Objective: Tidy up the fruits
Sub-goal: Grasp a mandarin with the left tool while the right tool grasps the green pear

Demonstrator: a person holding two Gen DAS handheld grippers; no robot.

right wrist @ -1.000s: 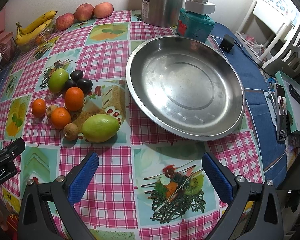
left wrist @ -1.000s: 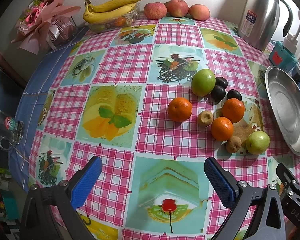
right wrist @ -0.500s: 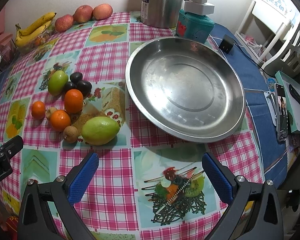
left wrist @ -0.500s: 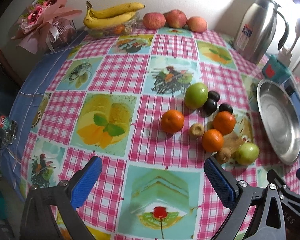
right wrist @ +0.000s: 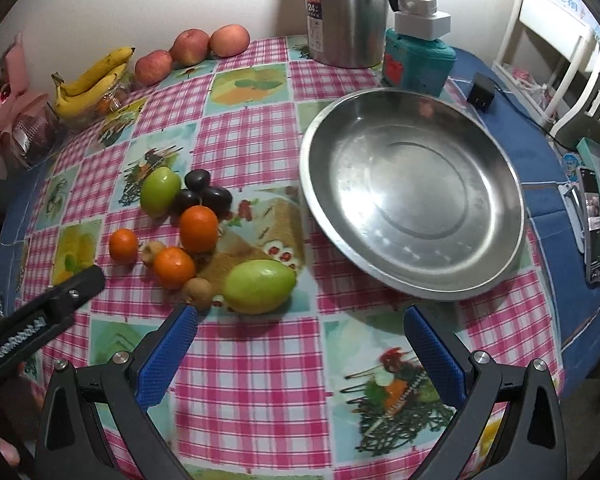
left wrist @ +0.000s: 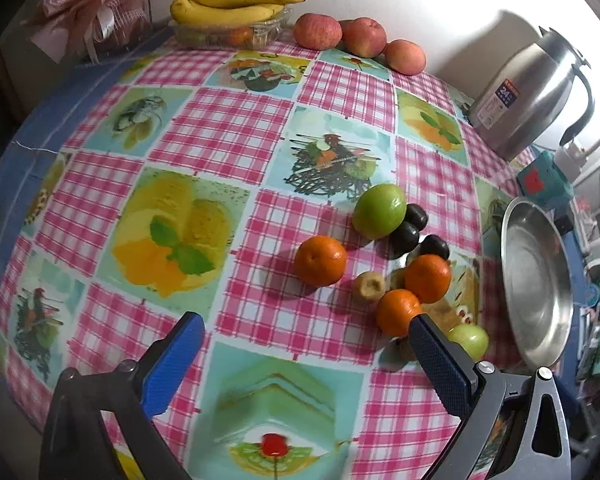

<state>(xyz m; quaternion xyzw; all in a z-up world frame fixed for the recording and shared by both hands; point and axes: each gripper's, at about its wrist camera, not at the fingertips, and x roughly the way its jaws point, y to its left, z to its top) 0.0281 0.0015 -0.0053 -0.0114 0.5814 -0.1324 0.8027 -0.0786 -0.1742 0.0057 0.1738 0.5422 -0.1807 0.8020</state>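
Note:
A cluster of fruit lies mid-table: a loose orange [left wrist: 320,261], two more oranges [left wrist: 427,278], a green fruit [left wrist: 379,211], dark plums [left wrist: 405,237], small brown fruits [left wrist: 369,287] and a second green fruit [right wrist: 259,287]. Right of them sits an empty steel plate [right wrist: 412,196] [left wrist: 536,280]. My left gripper [left wrist: 300,340] hangs open over the near tablecloth, below the loose orange, holding nothing. My right gripper [right wrist: 300,332] is open too, just in front of the green fruit and the plate's near rim. The left gripper's black body [right wrist: 40,320] shows at the right wrist view's left edge.
Bananas [left wrist: 236,4] on a clear container and three apples [left wrist: 356,38] line the back wall. A steel thermos [right wrist: 346,12] and a teal box [right wrist: 418,62] stand behind the plate. A pink bouquet [left wrist: 96,8] sits back left. Phones and a box [right wrist: 596,224] lie at the right edge.
Both grippers have moved forward and nearer the fruit; the left view has swung so the cluster sits closer to its right finger. Both stay open. No fruit has shifted.

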